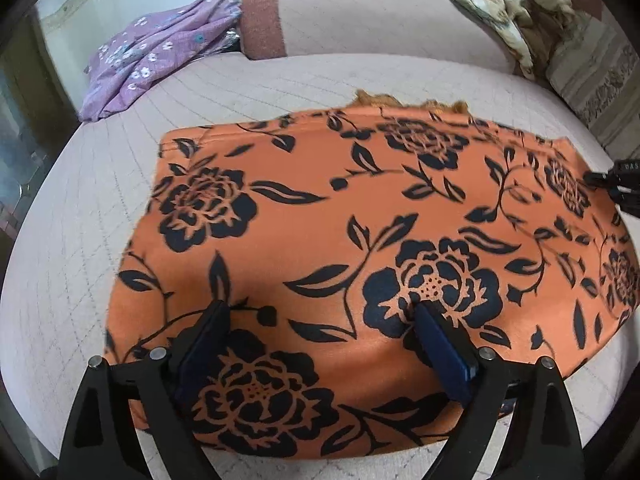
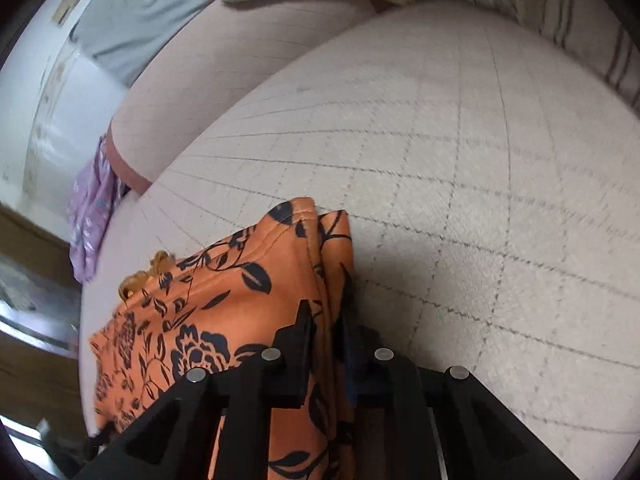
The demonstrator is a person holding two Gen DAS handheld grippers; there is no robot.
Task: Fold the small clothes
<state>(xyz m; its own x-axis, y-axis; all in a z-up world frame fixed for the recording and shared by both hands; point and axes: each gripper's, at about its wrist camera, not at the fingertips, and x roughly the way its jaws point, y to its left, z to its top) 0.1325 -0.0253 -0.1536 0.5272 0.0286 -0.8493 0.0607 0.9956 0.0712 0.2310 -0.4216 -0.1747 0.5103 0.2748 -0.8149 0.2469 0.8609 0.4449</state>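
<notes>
An orange garment with black flowers (image 1: 360, 248) lies folded and flat on the pale quilted sofa seat (image 1: 100, 240). My left gripper (image 1: 320, 316) is open, its fingers (image 1: 208, 332) pressed down on the garment's near part. My right gripper (image 2: 326, 320) is shut on the garment's (image 2: 224, 308) right edge, several fabric layers pinched between its fingers (image 2: 298, 336). The right gripper's tip (image 1: 616, 188) also shows at the right edge of the left wrist view. A frilly orange trim (image 2: 156, 264) pokes out at the garment's far edge.
A purple flowered cloth (image 1: 156, 52) lies at the seat's far left. A beige patterned cloth (image 1: 508, 4) hangs over the backrest (image 1: 360, 16) at the far right. A striped cushion (image 1: 596, 76) stands at the right. The seat's left edge drops to the floor.
</notes>
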